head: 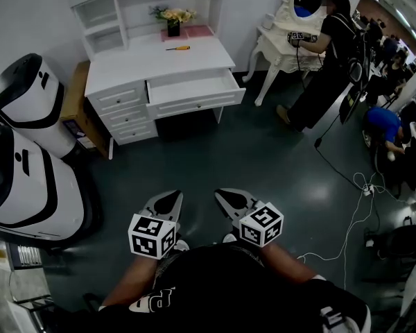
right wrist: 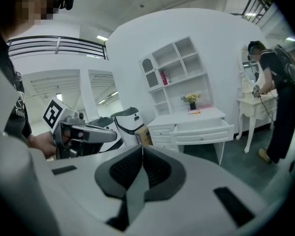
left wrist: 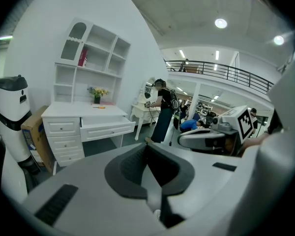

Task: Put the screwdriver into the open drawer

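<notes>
Screwdriver (head: 178,48): one only, with an orange handle, lying flat on the white desk's surface (head: 135,64) in the upper middle of the head view. It rests a little in front of a single dark vase of flowers (head: 173,22) and touches nothing else.

Just below it in the frame, one drawer (head: 194,105) stands pulled out from the desk front, and its inside looks bare. To the left of that drawer is a stack of what seem to be three closed drawers (head: 123,114), though the lowest is small and hard to make out.

Two grippers sit at the bottom centre of the head view, well apart from the desk and over the dark floor (head: 263,158). Each carries one marker cube. The left gripper (head: 168,201) has its jaws clenched together with nothing between them, and the right gripper (head: 230,198) likewise has its jaws pressed shut and empty. They lie side by side, both pointing up the frame toward the desk.

Two white rounded machines (head: 28,96) stand along the left edge. Two people are at the upper right: one in black (head: 329,54) stands at a small white table, and one in blue (head: 385,125) is bent low.
</notes>
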Demonstrator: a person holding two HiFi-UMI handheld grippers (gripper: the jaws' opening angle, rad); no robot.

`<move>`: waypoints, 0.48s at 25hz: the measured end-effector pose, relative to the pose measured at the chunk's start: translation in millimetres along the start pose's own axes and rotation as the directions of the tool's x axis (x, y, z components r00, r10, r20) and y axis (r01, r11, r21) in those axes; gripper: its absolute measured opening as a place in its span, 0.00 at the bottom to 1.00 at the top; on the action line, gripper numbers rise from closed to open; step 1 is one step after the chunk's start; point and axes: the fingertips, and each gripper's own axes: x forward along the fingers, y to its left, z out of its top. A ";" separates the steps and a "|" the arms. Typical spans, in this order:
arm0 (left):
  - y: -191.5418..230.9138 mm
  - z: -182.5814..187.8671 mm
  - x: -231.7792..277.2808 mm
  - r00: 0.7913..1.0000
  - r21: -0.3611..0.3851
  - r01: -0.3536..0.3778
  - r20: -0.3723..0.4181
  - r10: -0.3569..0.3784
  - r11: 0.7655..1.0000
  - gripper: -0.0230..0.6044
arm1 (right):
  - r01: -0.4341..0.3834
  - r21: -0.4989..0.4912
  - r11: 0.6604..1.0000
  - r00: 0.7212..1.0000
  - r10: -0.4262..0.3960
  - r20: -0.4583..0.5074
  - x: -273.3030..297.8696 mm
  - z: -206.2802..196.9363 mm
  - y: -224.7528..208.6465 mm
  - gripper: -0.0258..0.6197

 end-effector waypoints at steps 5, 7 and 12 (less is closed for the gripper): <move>17.7 -7.4 -11.5 1.000 -0.003 0.010 -0.011 -0.010 1.000 0.06 | 0.004 0.005 1.000 1.000 -0.004 -0.014 18.5 -10.1 20.3 0.05; 24.2 -12.4 -15.2 1.000 0.001 0.017 -0.024 -0.017 1.000 0.05 | 0.019 0.003 1.000 1.000 -0.019 -0.018 24.5 -14.3 26.0 0.05; 37.0 -26.1 -26.1 0.998 0.011 0.045 -0.052 -0.044 0.999 0.05 | 0.068 0.023 0.997 0.998 -0.067 -0.018 32.6 -23.2 37.1 0.05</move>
